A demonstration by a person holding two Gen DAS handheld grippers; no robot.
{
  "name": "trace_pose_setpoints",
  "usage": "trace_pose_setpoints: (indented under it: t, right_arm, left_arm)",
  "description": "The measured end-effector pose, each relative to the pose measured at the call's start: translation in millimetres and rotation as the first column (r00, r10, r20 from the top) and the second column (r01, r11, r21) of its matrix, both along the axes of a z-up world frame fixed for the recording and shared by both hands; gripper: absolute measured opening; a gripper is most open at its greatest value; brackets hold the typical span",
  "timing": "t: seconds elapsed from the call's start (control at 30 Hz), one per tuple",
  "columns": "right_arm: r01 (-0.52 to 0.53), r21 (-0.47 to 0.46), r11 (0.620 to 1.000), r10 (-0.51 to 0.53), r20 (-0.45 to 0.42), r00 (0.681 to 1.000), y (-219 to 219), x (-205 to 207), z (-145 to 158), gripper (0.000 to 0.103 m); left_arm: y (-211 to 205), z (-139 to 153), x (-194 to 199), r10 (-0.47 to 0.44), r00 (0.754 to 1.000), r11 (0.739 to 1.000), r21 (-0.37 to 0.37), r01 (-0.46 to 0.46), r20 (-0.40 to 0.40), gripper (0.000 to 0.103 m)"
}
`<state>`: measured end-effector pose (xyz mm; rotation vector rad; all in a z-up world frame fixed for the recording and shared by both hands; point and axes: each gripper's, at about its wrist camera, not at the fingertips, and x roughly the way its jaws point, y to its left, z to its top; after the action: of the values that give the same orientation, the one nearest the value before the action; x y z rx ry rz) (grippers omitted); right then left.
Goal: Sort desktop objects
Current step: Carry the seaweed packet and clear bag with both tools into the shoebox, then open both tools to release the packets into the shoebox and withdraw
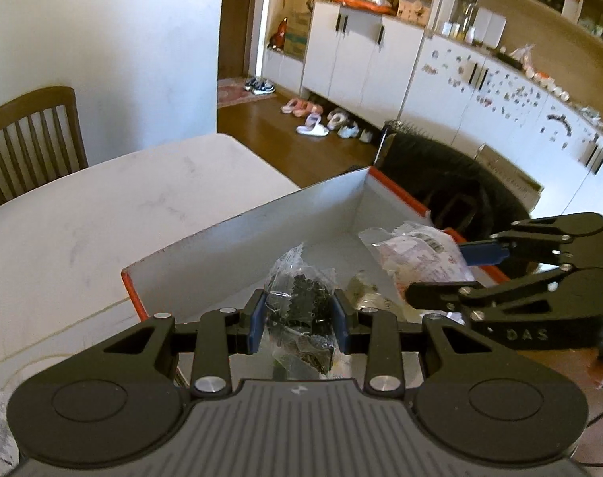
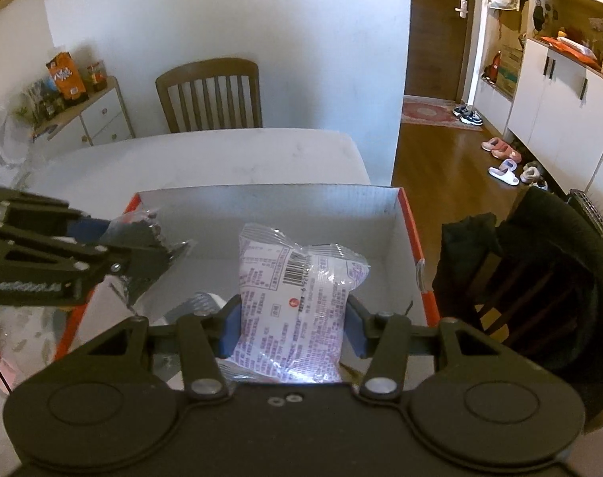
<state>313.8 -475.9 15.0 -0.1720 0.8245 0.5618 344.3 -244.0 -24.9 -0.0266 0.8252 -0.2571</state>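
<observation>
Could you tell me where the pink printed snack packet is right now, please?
The pink printed snack packet is clamped in the right gripper, above the open box, with the left gripper to its left.

Soft daylight fills the room, and both pictures are bright enough to see well. The big white stone bench (image 2: 229,159) looks pale and a bit washed out. The shiny brown wooden floor (image 2: 440,167) beside the bench has a light streak of glare. The clear plastic snack packet with purple print (image 2: 297,302) in front of the bench gleams white at its bottom edge. The black chair with dark cloth (image 2: 539,286) to the right of the bench is very dark. Straight lines bend near the picture edges. The white cupboards (image 1: 500,95) look smeared and fuzzy, and corners go black.
</observation>
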Motion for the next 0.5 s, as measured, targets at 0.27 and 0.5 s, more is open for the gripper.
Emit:
trace_pose_setpoints:
  t: [0.27, 0.5]
  right_arm:
    - [-0.032, -0.051, 0.998, 0.031, -0.012, 0.999, 11.5, 19.9, -17.7, 0.051]
    - [-0.074, -0.084, 0.994, 0.072, -0.034, 0.997, 20.2, 30.7, -33.1, 0.051]
  left_arm:
    - [-4.4, -23.5, 36.9, 0.012, 0.996, 1.000, 0.024, -0.010, -0.094, 0.033]
    - [-11.4, -44.8, 51.6, 0.012, 0.989, 0.997, 0.079, 0.000, -0.146, 0.033]
